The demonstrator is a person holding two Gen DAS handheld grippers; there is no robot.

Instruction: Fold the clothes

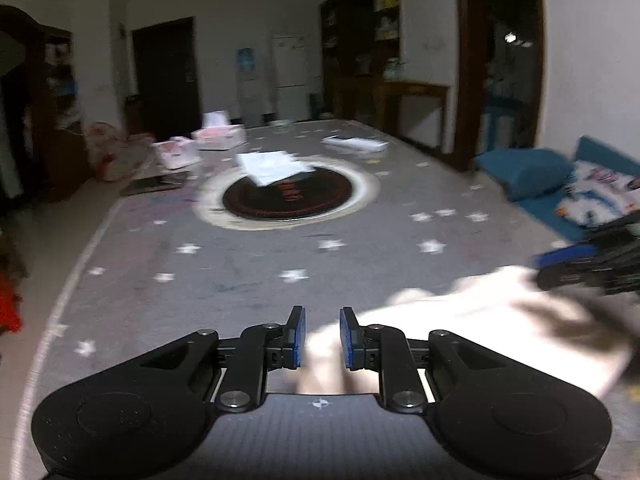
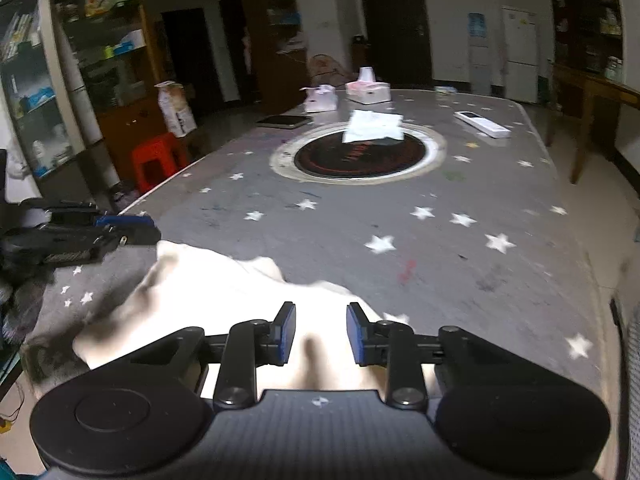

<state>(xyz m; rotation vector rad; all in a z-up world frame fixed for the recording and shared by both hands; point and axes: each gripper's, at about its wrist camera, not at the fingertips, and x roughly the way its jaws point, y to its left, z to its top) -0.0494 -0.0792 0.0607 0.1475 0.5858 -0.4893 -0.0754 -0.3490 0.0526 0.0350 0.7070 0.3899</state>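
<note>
A cream-white garment [image 1: 460, 328] lies rumpled on the near end of the grey star-patterned table cover [image 1: 240, 272]. My left gripper [image 1: 323, 338] hovers over the garment's left end. Its blue pads stand apart, and cloth shows in the gap below them. My right gripper [image 2: 321, 334] is over the other end of the garment [image 2: 224, 288], fingers wide apart with cloth beneath. Each gripper shows in the other's view: the right gripper [image 1: 592, 268] at the cloth's far corner, the left gripper [image 2: 100, 232] by the cloth's corner. Motion blurs both views.
A round black hotplate [image 1: 288, 196] sits mid-table with white paper [image 1: 272, 166] on it. Tissue boxes [image 2: 368, 90], a tablet [image 2: 284, 121] and a white remote [image 2: 482, 123] lie further back. A red stool [image 2: 158, 160] stands at the left, a blue sofa [image 1: 532, 176] at the right.
</note>
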